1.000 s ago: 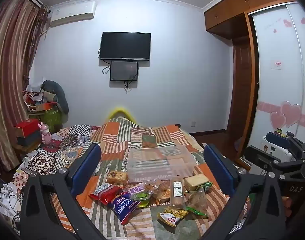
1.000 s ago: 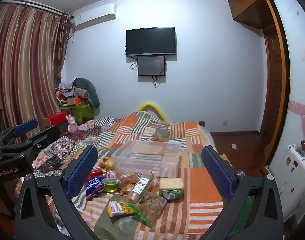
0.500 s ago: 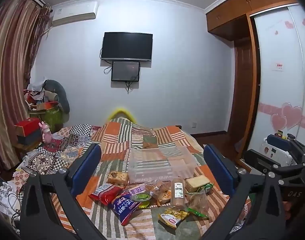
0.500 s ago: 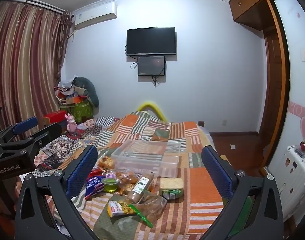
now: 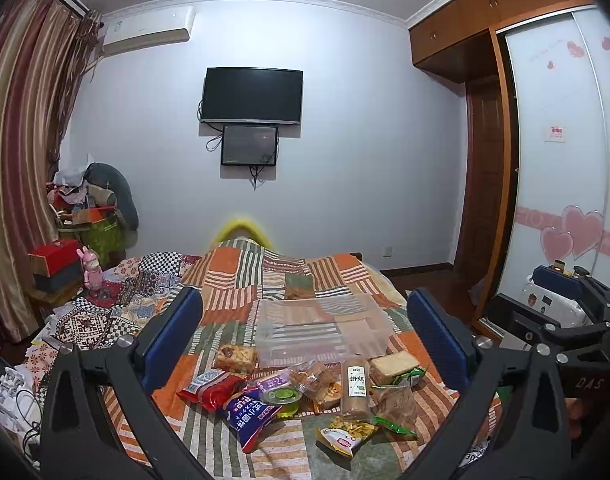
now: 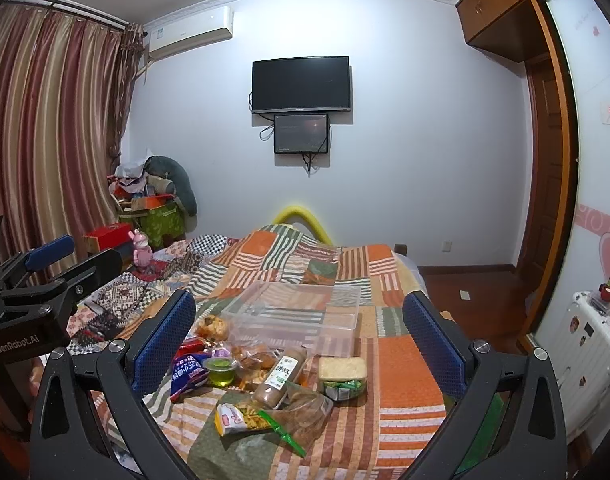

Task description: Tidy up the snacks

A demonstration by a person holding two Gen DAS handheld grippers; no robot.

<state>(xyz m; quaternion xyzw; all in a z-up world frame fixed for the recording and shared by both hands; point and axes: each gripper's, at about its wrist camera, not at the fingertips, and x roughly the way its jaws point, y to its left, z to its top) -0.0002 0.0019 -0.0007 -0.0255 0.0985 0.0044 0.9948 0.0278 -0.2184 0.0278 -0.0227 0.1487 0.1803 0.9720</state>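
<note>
Several snack packs lie in a pile on the patchwork bed: a blue bag point(image 5: 251, 414), a red bag point(image 5: 209, 386), a green jelly cup point(image 5: 283, 396), a tall brown biscuit pack point(image 5: 355, 388), a sandwich point(image 5: 393, 368) and a yellow chips bag point(image 5: 345, 434). A clear plastic bin point(image 5: 321, 330) stands empty just behind them. My left gripper point(image 5: 305, 336) is open and empty, held above the pile. My right gripper point(image 6: 301, 336) is open and empty too, over the same pile point(image 6: 265, 376) and bin point(image 6: 297, 316).
The bed's quilt point(image 5: 241, 280) stretches back to the wall under a TV point(image 5: 252, 96). Clutter and a pink toy point(image 5: 91, 266) sit at the left by the curtains. A wardrobe point(image 5: 553, 160) and a white suitcase point(image 6: 589, 336) stand at the right.
Both views have drifted very slightly; the snacks and bin have not moved, and both grippers stay open.
</note>
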